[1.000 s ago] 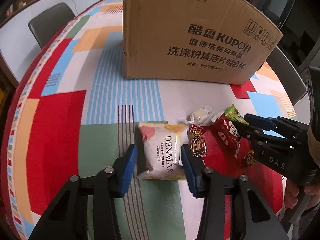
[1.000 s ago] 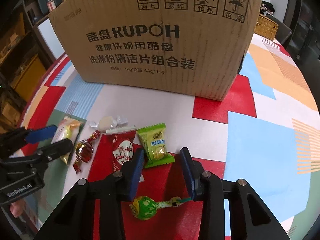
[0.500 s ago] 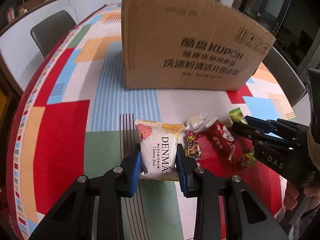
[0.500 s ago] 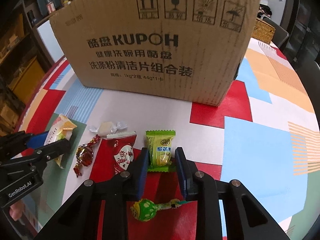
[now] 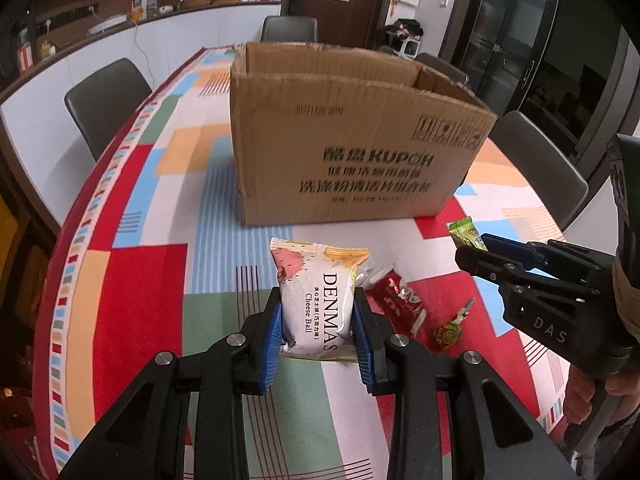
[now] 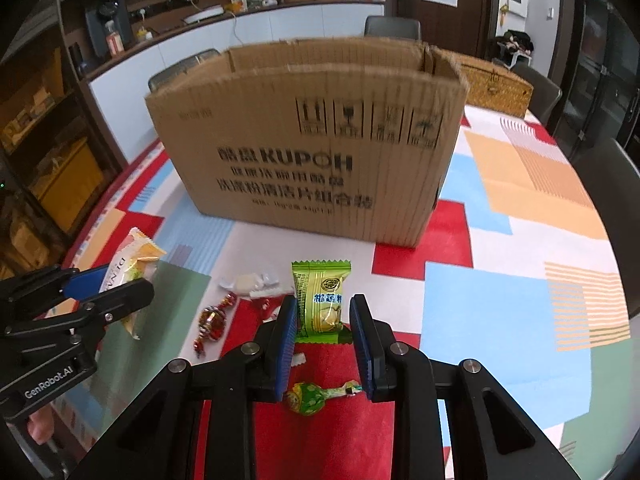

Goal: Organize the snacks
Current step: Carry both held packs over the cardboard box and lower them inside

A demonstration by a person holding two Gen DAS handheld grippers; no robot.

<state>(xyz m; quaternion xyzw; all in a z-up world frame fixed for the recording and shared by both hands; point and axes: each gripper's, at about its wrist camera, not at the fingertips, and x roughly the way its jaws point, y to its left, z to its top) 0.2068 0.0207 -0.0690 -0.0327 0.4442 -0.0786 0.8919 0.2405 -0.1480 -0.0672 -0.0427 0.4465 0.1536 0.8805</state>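
Observation:
My left gripper (image 5: 318,316) is shut on a white DENMAS cheese-ball bag (image 5: 318,300) and holds it above the table. My right gripper (image 6: 323,322) is shut on a green snack packet (image 6: 322,298), also lifted. An open cardboard box (image 5: 352,136) stands behind; it also shows in the right wrist view (image 6: 316,140). On the cloth lie a red packet (image 5: 396,300), a green lollipop (image 6: 310,398), a red-gold wrapped candy (image 6: 212,322) and a white wrapped candy (image 6: 246,282). The other gripper shows in each view: the right one (image 5: 480,248), the left one (image 6: 104,284).
The table carries a colourful patchwork cloth (image 5: 132,280). Dark chairs (image 5: 104,96) stand around it. A woven basket (image 6: 496,86) sits behind the box at the right. A counter with small items runs along the back wall (image 6: 240,8).
Both grippers have closed on their snacks and risen off the table: the left with the cheese-ball bag, the right with the green packet. The box top has come into view.

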